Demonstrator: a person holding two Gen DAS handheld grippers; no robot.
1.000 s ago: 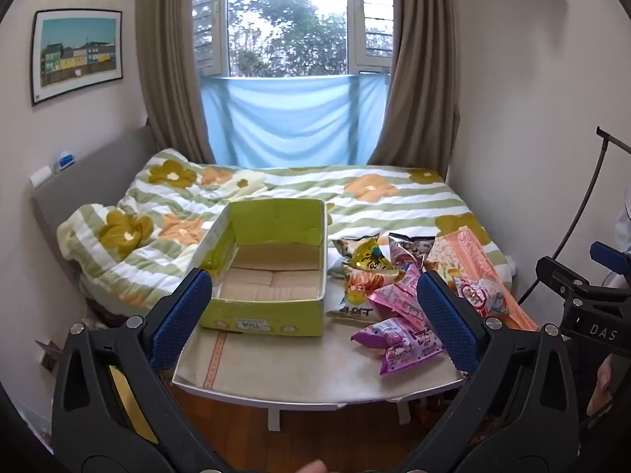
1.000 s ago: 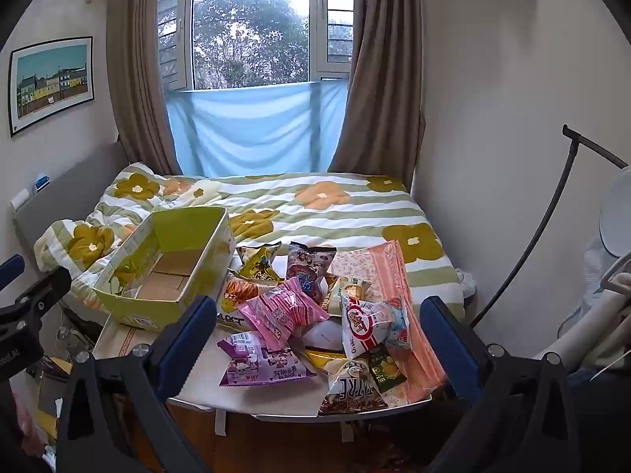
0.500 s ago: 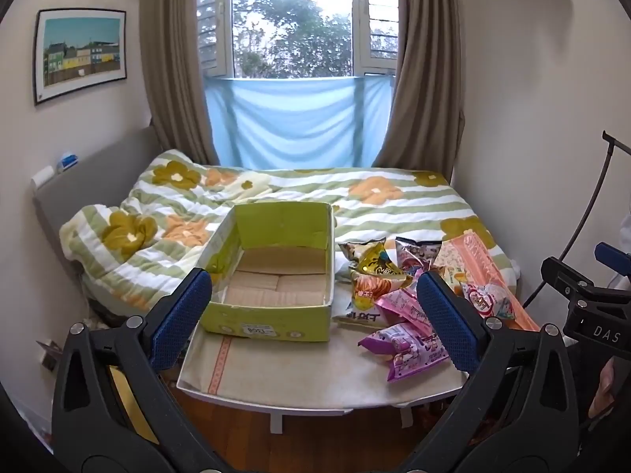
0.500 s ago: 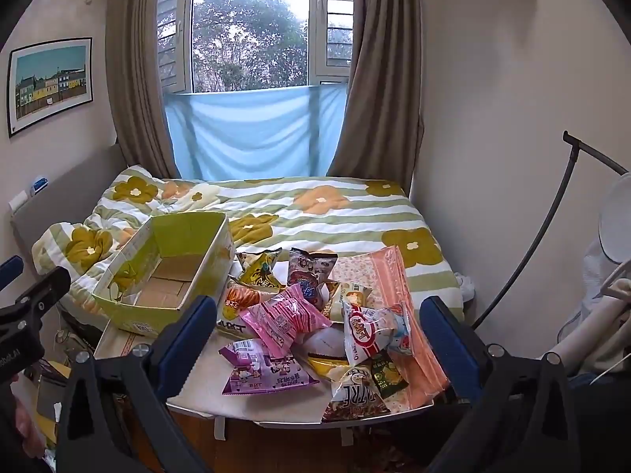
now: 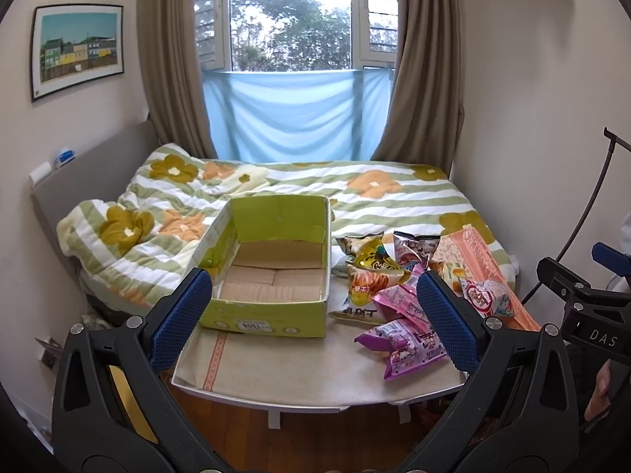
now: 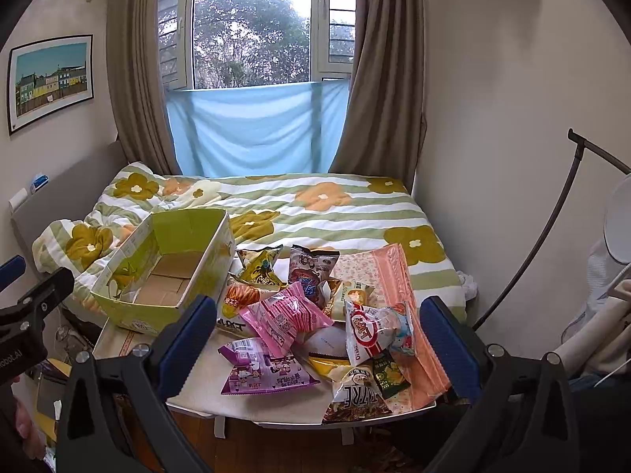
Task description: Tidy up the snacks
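Tongs, left (image 5: 313, 305) and right (image 6: 319, 333), both spread wide (nothing held) above box (image 5: 272, 276) and snack packets (image 6: 299, 315).

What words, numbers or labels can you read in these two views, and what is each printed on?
"DAS": black right gripper body.
"1308": white sticker on the green cardboard box, upside down, uncertain.
"obot.AI": black left gripper body, partly cut off.
Snack packet print: too distorted to read reliably.

This is a bedroom in a home. A bed (image 5: 299, 193) with a green-striped, flower-patterned quilt (image 6: 315, 213) fills the room below a window (image 5: 292, 19) hung with brown curtains (image 6: 378, 79). A framed picture (image 5: 77, 49) of coloured houses hangs on the wall, and the floor (image 5: 315, 433) is wood.
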